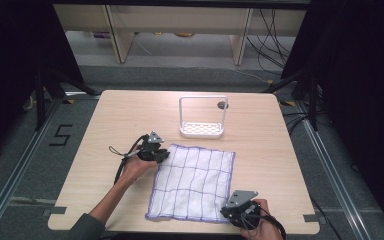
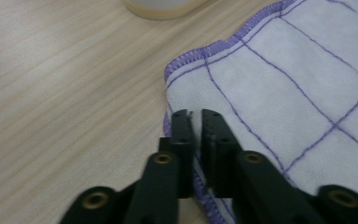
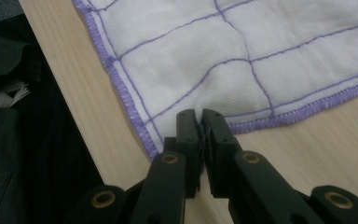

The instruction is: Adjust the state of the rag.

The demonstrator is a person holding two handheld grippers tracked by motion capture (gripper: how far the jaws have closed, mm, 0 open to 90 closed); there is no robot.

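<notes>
A white cloth (image 1: 195, 182) with a purple grid and purple hem lies flat on the wooden table (image 1: 120, 120). My left gripper (image 1: 161, 154) sits at the cloth's far left corner. In the left gripper view its jaws (image 2: 195, 114) are shut, pinching the hem of the cloth (image 2: 284, 93) just below that corner. My right gripper (image 1: 228, 210) is at the near right corner. In the right gripper view its jaws (image 3: 198, 113) are shut on the cloth (image 3: 205, 42) right at the corner, where the fabric bunches slightly.
A white wire-frame rack (image 1: 203, 117) stands on the table beyond the cloth, its base (image 2: 158, 7) just ahead of the left gripper. The table's near edge and the person's dark clothing (image 3: 18, 116) lie beside the right gripper.
</notes>
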